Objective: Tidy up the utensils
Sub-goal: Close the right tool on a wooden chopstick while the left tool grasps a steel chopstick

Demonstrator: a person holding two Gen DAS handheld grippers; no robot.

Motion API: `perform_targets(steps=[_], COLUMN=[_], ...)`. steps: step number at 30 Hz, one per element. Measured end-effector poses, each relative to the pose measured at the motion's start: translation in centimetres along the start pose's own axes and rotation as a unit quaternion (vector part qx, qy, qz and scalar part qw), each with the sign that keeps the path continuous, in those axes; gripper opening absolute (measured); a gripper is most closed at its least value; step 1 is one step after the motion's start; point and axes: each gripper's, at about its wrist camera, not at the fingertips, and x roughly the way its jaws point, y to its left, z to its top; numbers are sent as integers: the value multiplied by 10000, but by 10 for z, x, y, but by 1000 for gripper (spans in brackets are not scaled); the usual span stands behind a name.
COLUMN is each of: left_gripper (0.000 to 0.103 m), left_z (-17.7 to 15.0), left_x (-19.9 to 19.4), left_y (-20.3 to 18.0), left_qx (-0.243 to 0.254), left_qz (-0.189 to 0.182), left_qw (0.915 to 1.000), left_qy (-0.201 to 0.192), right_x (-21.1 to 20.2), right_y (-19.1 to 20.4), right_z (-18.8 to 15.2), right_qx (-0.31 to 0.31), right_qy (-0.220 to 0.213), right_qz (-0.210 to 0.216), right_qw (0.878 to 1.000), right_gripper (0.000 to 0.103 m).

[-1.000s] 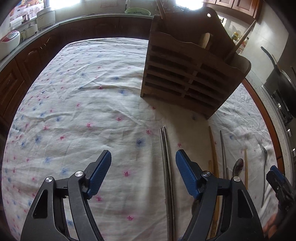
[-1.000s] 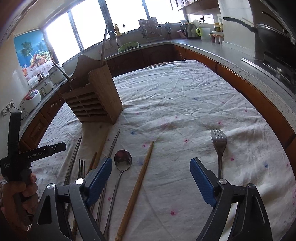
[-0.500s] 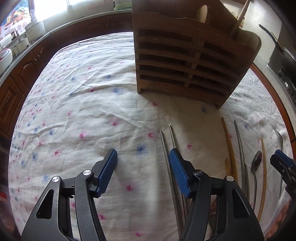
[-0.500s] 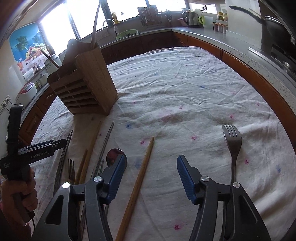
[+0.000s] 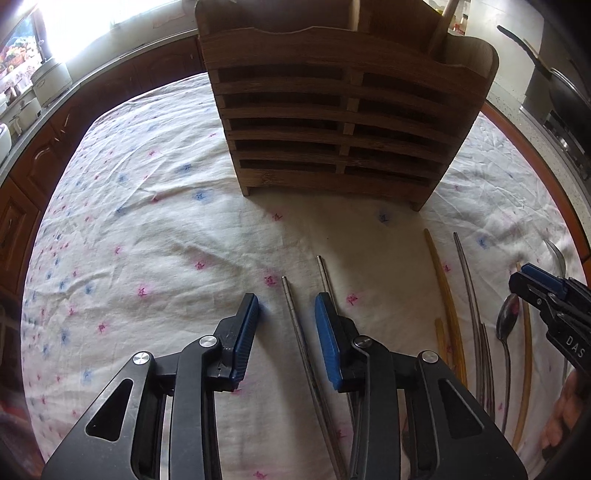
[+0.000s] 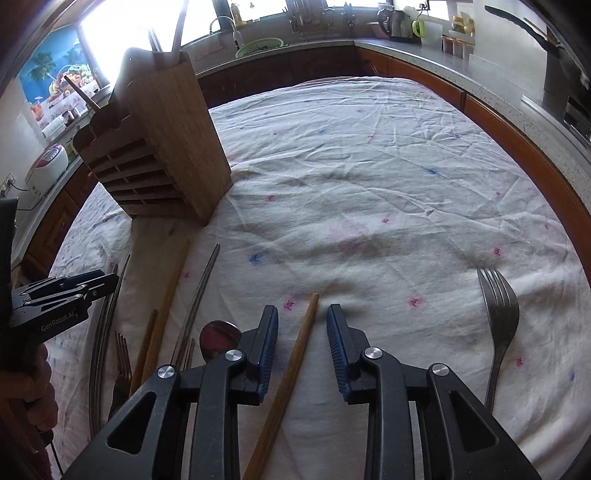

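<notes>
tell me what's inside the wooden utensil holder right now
In the wooden utensil holder, a wooden stick pokes from the low front section, and two pale handles rise from the tall back one. Their lower ends, and anything shorter, are hidden by the walls.

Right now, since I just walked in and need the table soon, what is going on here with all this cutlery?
A person is sorting utensils with two handheld grippers. The left gripper is open around a metal chopstick, not yet clamped. The right gripper is open around a wooden chopstick. A fork, a spoon and more chopsticks lie loose on the tablecloth. The wooden holder stands behind them.
</notes>
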Motion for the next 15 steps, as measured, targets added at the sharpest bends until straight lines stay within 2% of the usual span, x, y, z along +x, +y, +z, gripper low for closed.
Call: perform_targets(steps=[3,5,6,9,12,15], left_gripper=[12,7,6,4,4,4], left_z=[-6,-10,-10,-12,-15,-23], left_x=[-4,-7,-8,-13,-21,-41], left_y=[-9,-14,-12,1,26,33], left_qx=[92,91,55,-175,-461,-607], left_qz=[23,14,-21,-280,-729,-968], left_qw=[9999,9999,9999,9994,9962,9930], left_qy=[-123,-144,-135,-101,-144,-286], right_x=[2,2,1,-1,-13,-31], right_y=[6,9,9,2,1,4], right_z=[-1,-3,-4,-2,-2,0], right_qx=[-228,-356,-339,-110,22,100], right_qy=[-36,-106,-127,-89,-165,-285], right_qz=[-159,-308,-322,16,348,653], right_qw=[9996,9988,9988,9999,9993,9974], right_gripper=[28,20,10,5,5,5])
